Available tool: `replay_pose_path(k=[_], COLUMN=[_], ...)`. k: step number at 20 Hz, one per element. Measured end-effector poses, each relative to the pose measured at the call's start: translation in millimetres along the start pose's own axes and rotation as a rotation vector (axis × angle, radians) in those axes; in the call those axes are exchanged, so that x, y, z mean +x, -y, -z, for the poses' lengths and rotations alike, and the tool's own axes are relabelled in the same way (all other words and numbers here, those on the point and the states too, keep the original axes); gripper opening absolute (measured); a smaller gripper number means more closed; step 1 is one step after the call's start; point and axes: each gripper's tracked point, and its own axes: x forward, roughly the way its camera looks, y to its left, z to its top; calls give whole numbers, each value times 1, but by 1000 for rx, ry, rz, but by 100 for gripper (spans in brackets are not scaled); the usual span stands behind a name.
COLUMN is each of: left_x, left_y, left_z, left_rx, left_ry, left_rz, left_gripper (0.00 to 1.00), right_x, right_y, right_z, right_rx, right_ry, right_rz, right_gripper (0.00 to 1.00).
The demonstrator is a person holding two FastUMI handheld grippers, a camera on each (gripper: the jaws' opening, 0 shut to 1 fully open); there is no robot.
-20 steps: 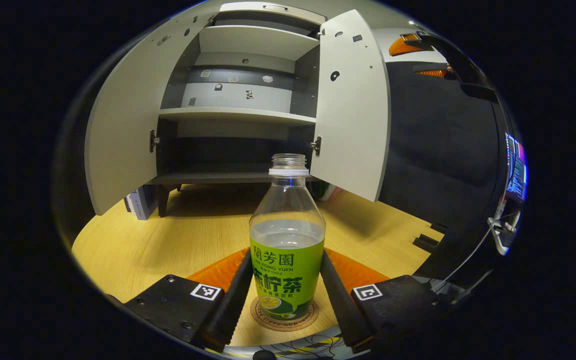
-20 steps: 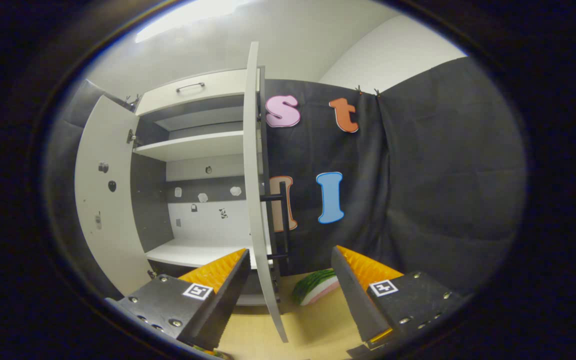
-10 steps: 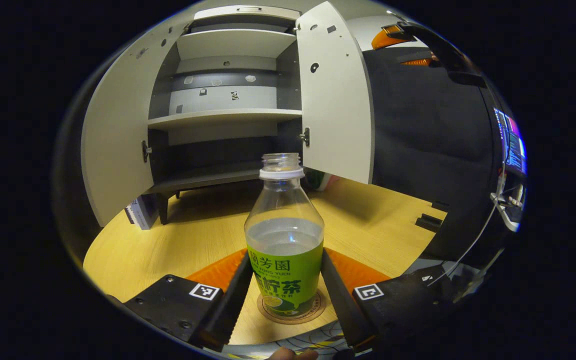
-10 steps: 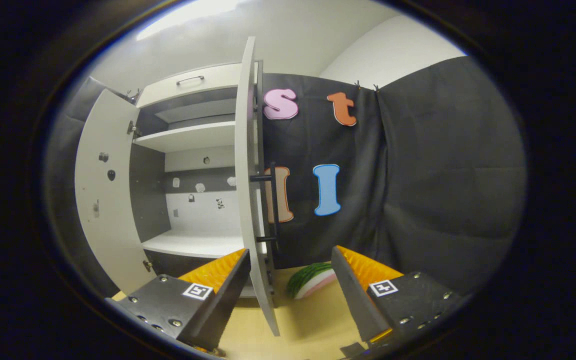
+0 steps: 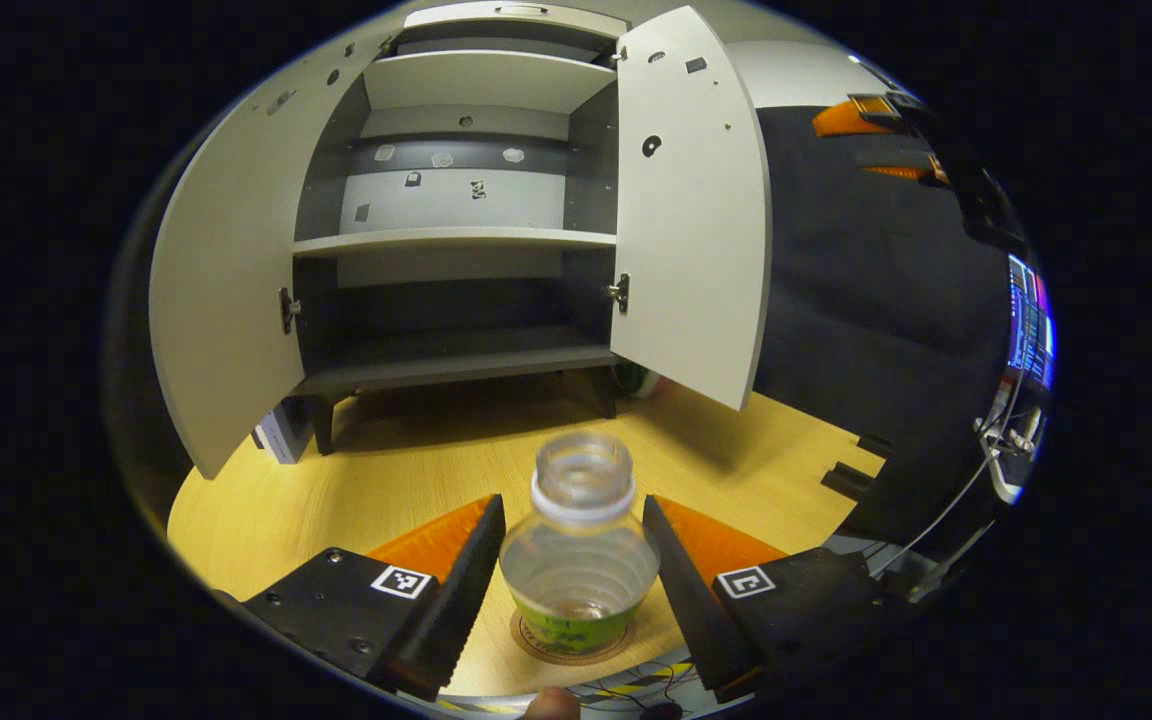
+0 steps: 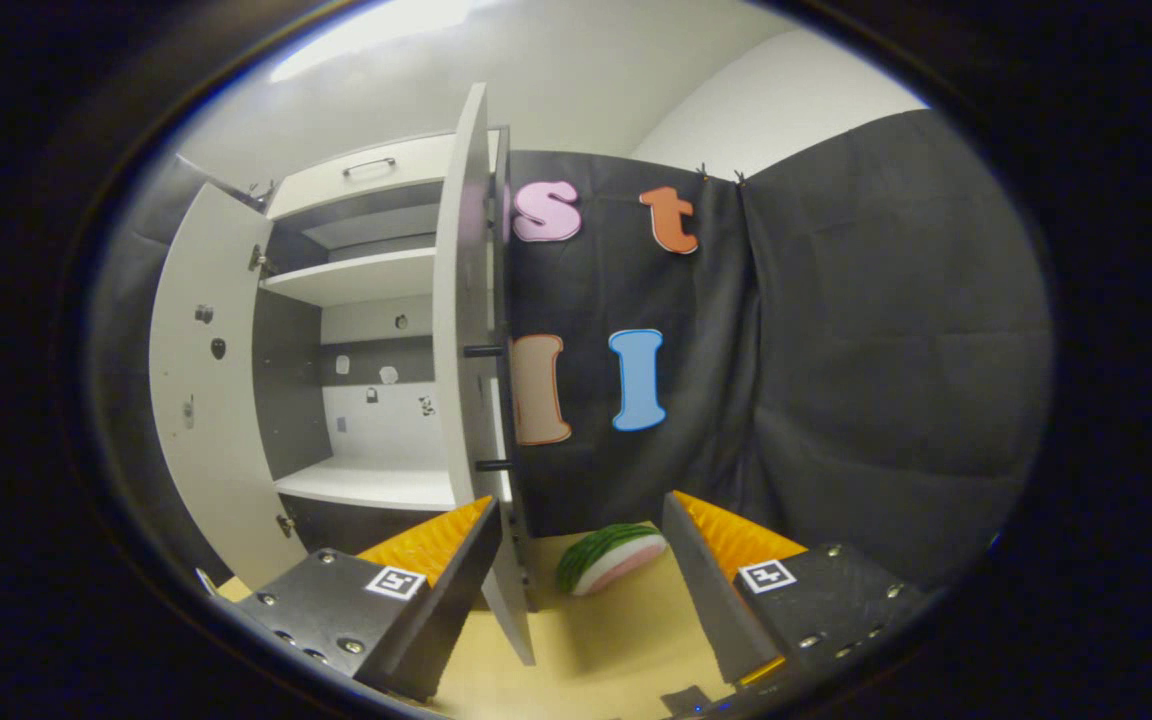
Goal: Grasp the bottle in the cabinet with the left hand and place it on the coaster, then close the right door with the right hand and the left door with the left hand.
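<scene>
The clear bottle [image 5: 579, 560] with a green label stands upright, uncapped, on the round coaster [image 5: 576, 642] on the wooden table. My left gripper [image 5: 571, 505] is open, raised around the bottle's upper part, and looks down on its neck. Behind it the cabinet [image 5: 456, 240] has its left door [image 5: 226, 280] and right door [image 5: 696, 200] swung open. In the right gripper view my right gripper [image 6: 581, 520] is open with nothing held, close to the right door's edge [image 6: 466, 330] and beside its black handle [image 6: 488, 410]. The left door [image 6: 201, 400] is farther off.
A watermelon slice [image 6: 611, 555] lies on the table behind the right door. Books [image 5: 281, 435] stand by the cabinet's left leg. Small black blocks [image 5: 851, 480] sit at the table's right edge, and a lit screen [image 5: 1031, 330] is at the far right.
My left gripper let go of the bottle and rose, so the bottle sits lower between the fingers, on the coaster. My right gripper moved right, toward the handle side of the right door.
</scene>
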Motion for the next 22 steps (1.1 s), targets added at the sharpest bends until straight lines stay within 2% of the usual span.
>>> replay_pose_path(k=[2, 3, 4, 7, 13, 14, 15, 16, 19, 22], left_x=[1, 0, -1, -6, -21, -25, -27, -31, -46, -60], left_y=[1, 4, 5, 2, -18, -26, -33, -41, -61, -63], left_z=[-18, -31, -45, -95, -191, -204, -214, -224, -229, -229], left_rx=[18, 40, 69, 111, 0, -10, -7, 8, 93, 98], left_ry=[6, 22, 45, 111, 205, 222, 241, 258, 247, 243], left_rz=[3, 8, 5, -15, -80, -97, -113, -133, -198, -192], left_gripper=[89, 88, 89, 88, 95, 97, 98, 98, 96, 98], right_x=[1, 2, 3, 8, 27, 32, 37, 43, 62, 82], right_y=[16, 23, 29, 46, 61, 64, 64, 65, 67, 66], right_z=[-6, -10, -14, -29, -39, -40, -41, -42, -50, -48], right_rx=[-7, -8, -9, -2, -5, -14, -25, -35, -19, -15], right_ry=[6, 10, 17, 43, 58, 60, 60, 64, 97, 97], right_rz=[25, 34, 42, 52, 38, 34, 25, 25, 19, 10], right_gripper=[98, 94, 98, 98, 100, 94, 94, 98, 98, 98])
